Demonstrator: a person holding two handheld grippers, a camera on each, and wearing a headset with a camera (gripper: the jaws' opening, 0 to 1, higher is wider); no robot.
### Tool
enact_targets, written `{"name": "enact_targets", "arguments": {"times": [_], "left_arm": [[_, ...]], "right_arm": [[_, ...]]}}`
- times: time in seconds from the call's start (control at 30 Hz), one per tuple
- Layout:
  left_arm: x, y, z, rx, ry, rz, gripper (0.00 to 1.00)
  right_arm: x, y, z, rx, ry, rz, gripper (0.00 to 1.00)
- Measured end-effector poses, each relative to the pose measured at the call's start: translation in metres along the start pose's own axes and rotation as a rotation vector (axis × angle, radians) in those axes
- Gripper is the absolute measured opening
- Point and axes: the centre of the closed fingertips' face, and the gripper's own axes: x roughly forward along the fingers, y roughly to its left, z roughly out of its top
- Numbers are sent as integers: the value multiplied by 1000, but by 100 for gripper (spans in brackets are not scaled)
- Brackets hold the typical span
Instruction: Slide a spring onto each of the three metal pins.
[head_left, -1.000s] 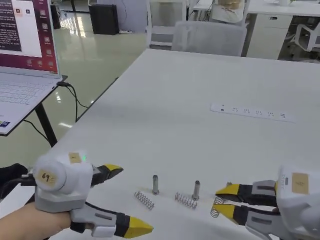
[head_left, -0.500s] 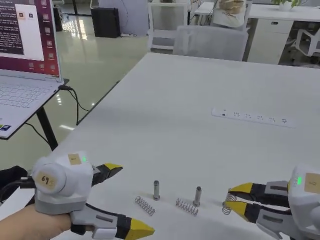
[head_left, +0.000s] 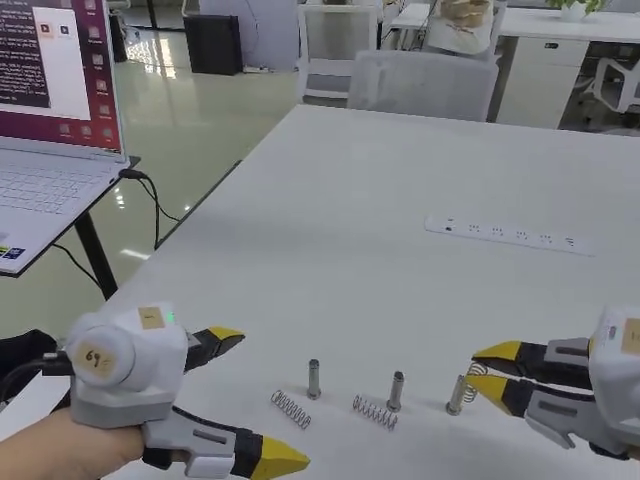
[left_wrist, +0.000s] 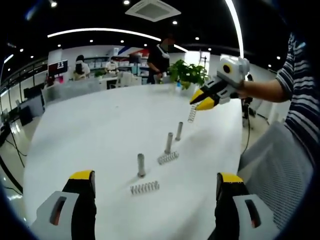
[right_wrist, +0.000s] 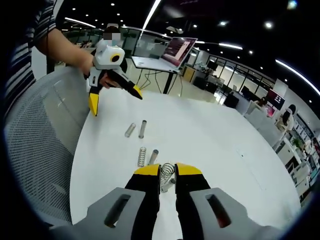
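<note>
The held spring (left_wrist: 192, 114) is pinched near the tips of the right claw (head_left: 476, 368), which is clenched on it. It's hanging just above and to one side of the nearest pin (head_left: 457, 395). That pin looks bare to us, so nothing's threaded yet.

Our take: get the spring's open end square over the pin top first, with the coil axis in line with the pin, then come down slow. If it goes in crooked, the bottom coil will probably snag the rim and knock the pin over. The pins seem to just stand loose on the counter (head_left: 400, 250).

The middle pin (head_left: 396, 391) and left pin (head_left: 314, 379) are bare too. The middle spring (head_left: 374, 411) and left spring (head_left: 290, 409) are lying flat just beside them.

The left claw (head_left: 262, 398) hovers spread wide with nothing in it, near the left spring. We reckon it could steady the pin if things wobble.
</note>
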Motion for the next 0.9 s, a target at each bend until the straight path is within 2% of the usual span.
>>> {"name": "enact_targets", "arguments": {"times": [0.27, 0.43, 0.6, 0.9], "left_arm": [[-2, 0, 1, -11, -8, 7, 98], [-2, 3, 7, -32, -34, 19, 98], [-2, 3, 10, -31, -42, 19, 98], [-4, 2, 8, -36, -41, 21, 98]], "right_arm": [[2, -17, -1, 18, 1, -33, 8], [4, -21, -1, 38, 0, -36, 8], [6, -23, -1, 59, -7, -37, 8], [12, -20, -9, 80, 10, -31, 8]]}}
